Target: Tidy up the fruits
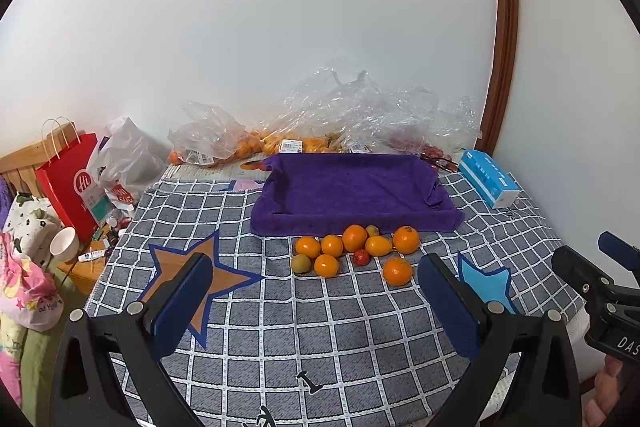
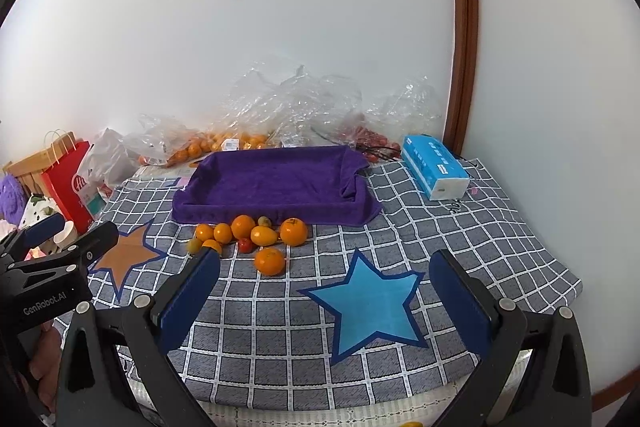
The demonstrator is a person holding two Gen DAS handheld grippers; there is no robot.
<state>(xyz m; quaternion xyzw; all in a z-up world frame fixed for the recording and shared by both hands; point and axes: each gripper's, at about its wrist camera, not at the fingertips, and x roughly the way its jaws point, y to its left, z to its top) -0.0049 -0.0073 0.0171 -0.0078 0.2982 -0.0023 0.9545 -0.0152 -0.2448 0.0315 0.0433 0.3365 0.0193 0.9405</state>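
Before the purple tray [image 1: 352, 187], loose fruits [image 1: 354, 251] crowd together; both grippers' jaws hang spread, and a careless grab could roll neighbours off the tabletop [image 1: 280, 327].

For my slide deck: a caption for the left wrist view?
Open left hand-held gripper faces loose fruits before an empty purple towel-lined tray on a checked cloth.

Loose oranges [image 1: 354, 237] cluster just before the empty purple tray [image 1: 348, 183].

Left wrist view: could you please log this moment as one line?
left tongs open | right tongs open | loose orange fruits before empty purple towel-lined tray
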